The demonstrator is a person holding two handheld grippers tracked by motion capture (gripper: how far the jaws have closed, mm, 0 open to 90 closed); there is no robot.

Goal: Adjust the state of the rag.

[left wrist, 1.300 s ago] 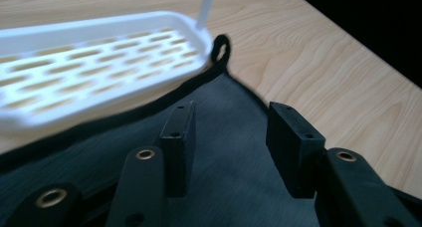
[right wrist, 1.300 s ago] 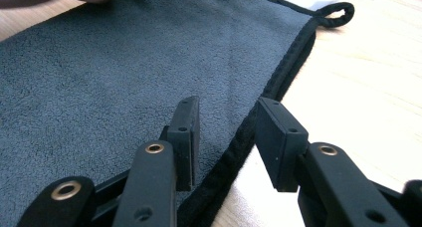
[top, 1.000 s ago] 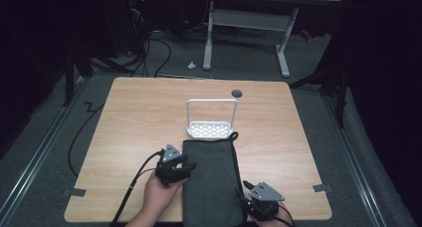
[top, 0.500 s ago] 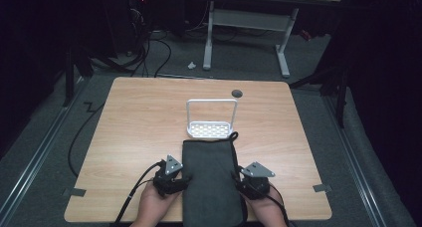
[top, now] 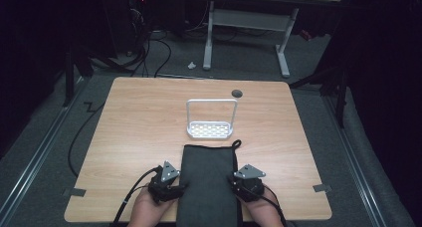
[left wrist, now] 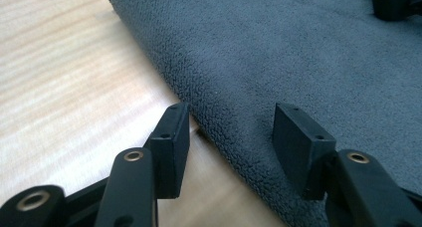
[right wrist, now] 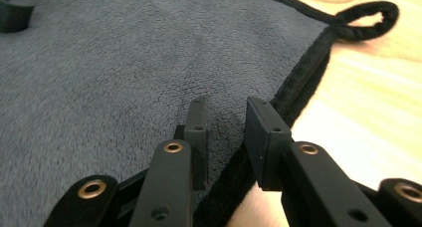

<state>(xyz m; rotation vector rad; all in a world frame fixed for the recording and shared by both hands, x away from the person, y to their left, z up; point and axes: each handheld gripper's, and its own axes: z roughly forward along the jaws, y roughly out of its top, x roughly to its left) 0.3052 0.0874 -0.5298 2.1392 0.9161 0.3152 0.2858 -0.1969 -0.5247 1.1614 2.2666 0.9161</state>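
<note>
— Where does it lie, that dark grey, oblong microfibre towel (top: 209,182)?

— Flat on the pale wood-grain table (top: 139,122), at the near edge between the two hands, its far end close to the small white metal rack with a hoop handle and perforated base (top: 211,119). A black hanging loop (right wrist: 366,19) sticks out at the far right corner

— And the grippers?

— The left gripper (left wrist: 229,132) sits at the towel's left edge, jaws open wide, one pad over bare wood and the other over the pile. The right gripper (right wrist: 226,132) straddles the black-bound right hem, jaws parted more narrowly, nothing pinched yet as far as I can tell

— So what is the step, do you reckon?

— I'd judge both are about to take the side edges, perhaps to lift or fold it. To do it well, each lower jaw ought to slide under the hem so it bites the cloth, not just brushes the nap, and both hands should close at matching points along the length, or the towel will skew when raised. Lift level, too

— Any label or writing?

— None I can read, not on the towel, rack or grippers
</note>
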